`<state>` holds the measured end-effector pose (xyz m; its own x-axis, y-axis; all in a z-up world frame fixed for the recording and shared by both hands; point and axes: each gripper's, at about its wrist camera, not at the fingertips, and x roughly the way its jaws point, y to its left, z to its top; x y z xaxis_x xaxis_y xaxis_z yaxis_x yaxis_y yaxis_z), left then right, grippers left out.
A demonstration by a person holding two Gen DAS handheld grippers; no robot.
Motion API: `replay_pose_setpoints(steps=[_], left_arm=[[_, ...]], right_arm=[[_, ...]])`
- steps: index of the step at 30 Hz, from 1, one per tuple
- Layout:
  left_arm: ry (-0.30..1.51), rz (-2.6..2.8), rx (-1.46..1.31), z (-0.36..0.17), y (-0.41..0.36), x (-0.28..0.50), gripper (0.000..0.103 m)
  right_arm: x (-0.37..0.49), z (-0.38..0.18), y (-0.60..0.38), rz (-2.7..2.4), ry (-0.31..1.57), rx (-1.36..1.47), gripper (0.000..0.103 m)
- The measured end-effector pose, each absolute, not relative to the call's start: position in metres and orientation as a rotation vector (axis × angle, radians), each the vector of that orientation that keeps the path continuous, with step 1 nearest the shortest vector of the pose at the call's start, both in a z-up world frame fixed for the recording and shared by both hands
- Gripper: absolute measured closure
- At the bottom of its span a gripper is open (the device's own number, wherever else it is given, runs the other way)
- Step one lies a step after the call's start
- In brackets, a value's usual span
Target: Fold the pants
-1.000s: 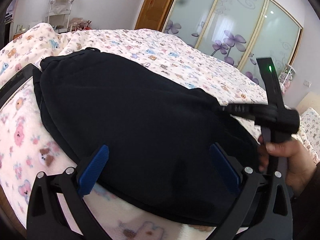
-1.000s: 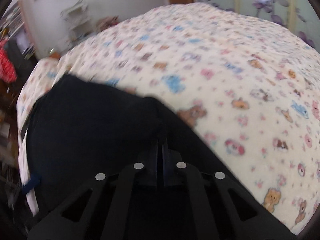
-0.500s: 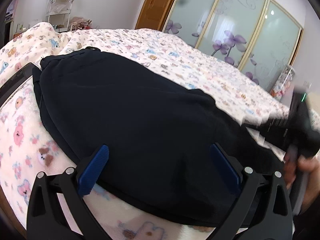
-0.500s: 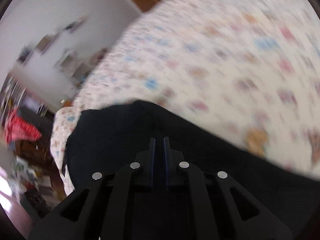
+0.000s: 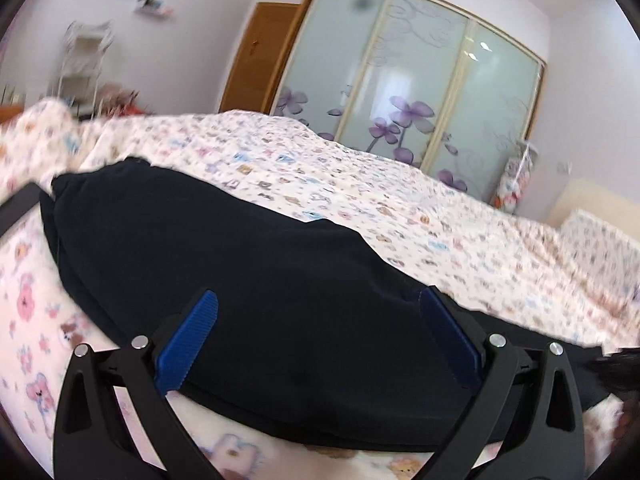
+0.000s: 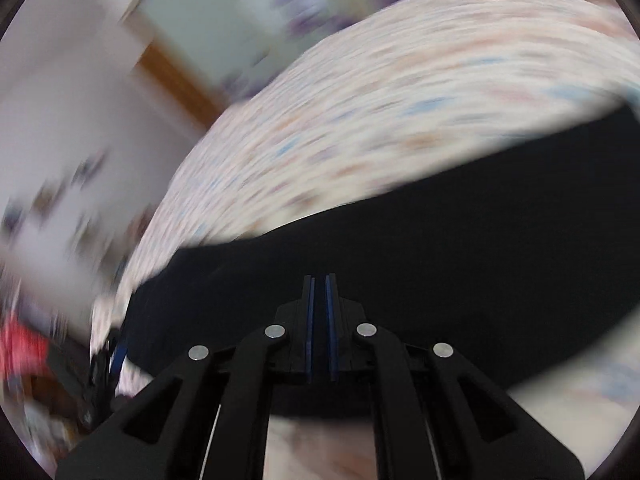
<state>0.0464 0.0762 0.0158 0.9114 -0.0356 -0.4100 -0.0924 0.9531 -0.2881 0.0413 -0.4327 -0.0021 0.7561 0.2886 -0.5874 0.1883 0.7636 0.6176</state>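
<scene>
Black pants (image 5: pixel 248 272) lie flat along the near side of a bed with a cartoon-print cover (image 5: pixel 360 184). My left gripper (image 5: pixel 318 304) is open, its blue pads (image 5: pixel 188 340) spread over the near edge of the pants, holding nothing. In the right wrist view, which is badly blurred by motion, the pants (image 6: pixel 460 248) stretch across the frame. My right gripper (image 6: pixel 320 284) has its pads pressed close together above the dark cloth; I cannot see any cloth between them.
Sliding wardrobe doors with purple flowers (image 5: pixel 404 80) and a wooden door (image 5: pixel 256 56) stand behind the bed. A white shelf unit (image 5: pixel 84 60) is at the far left. A pillow (image 5: pixel 600 232) lies at the right. A dark flat object (image 5: pixel 18 208) lies left of the pants.
The right gripper has left the left wrist view and swung fast, so its view now shows the pants lengthwise. The left gripper has tilted upward and stays open.
</scene>
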Motion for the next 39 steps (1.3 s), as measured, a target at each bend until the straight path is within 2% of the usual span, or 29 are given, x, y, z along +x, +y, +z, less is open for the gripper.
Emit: replay_pose_setpoints(steps=[2, 3, 4, 8, 10, 19, 24, 31, 39], left_arm=[[0.453, 0.038, -0.281, 0.014, 0.070, 0.052, 0.002], [0.465, 0.044, -0.275, 0.012, 0.069, 0.054, 0.002], [0.481, 0.051, -0.270, 0.010, 0.068, 0.056, 0.002], [0.525, 0.079, -0.289, 0.003, 0.073, 0.062, 0.002], [0.538, 0.088, -0.303, 0.001, 0.078, 0.063, 0.002], [0.574, 0.111, -0.339, -0.007, 0.085, 0.065, 0.002], [0.582, 0.113, -0.339, -0.008, 0.085, 0.066, 0.002], [0.590, 0.111, -0.356, -0.010, 0.087, 0.065, 0.002], [0.586, 0.110, -0.361, -0.009, 0.088, 0.065, 0.002]], right_arm=[[0.003, -0.006, -0.488, -0.089, 0.677, 0.837, 0.075], [-0.010, -0.007, -0.504, -0.144, 0.653, 0.875, 0.044], [-0.026, -0.007, -0.523, -0.188, 0.609, 0.918, 0.034], [-0.046, -0.011, -0.559, -0.251, 0.522, 1.023, 0.037], [-0.041, -0.021, -0.564, -0.257, 0.525, 1.092, 0.044], [-0.017, -0.041, -0.568, -0.355, 0.654, 1.070, 0.047], [-0.003, -0.047, -0.572, -0.403, 0.644, 1.063, 0.048], [-0.009, -0.043, -0.566, -0.403, 0.550, 1.009, 0.085], [0.002, 0.007, -0.534, -0.242, 0.420, 0.904, 0.091]])
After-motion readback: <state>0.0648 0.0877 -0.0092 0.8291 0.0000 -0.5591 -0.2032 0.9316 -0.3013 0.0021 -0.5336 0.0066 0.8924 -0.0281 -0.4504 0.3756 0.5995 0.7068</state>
